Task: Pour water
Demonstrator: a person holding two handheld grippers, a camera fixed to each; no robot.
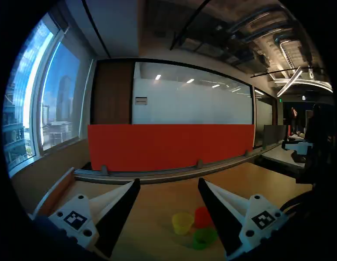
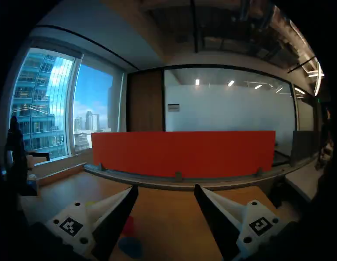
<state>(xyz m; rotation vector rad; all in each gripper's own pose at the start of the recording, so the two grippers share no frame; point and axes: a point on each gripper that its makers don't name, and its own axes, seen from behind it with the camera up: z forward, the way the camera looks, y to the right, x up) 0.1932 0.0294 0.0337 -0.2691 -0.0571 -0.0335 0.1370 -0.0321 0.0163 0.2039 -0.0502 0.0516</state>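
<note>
On smooth wooden bench (image 1: 164,206), before flat orange partition (image 1: 168,145): yellow cup (image 1: 182,222), red cup (image 1: 203,216), green cup (image 1: 205,237), round, translucent, clustered. Left gripper (image 1: 168,180), right gripper (image 2: 165,186) spread, empty.

On the surface (image 1: 168,200), three cups (image 1: 182,222) clustered together, two behind, one in front. Behind them, at far edge, a divider (image 1: 168,148). Left, a window (image 1: 51,108).

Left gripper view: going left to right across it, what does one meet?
Window, left-side finger, yellow cup, red cup, right-side finger. Green cup left out: it sits below the red one.
</note>
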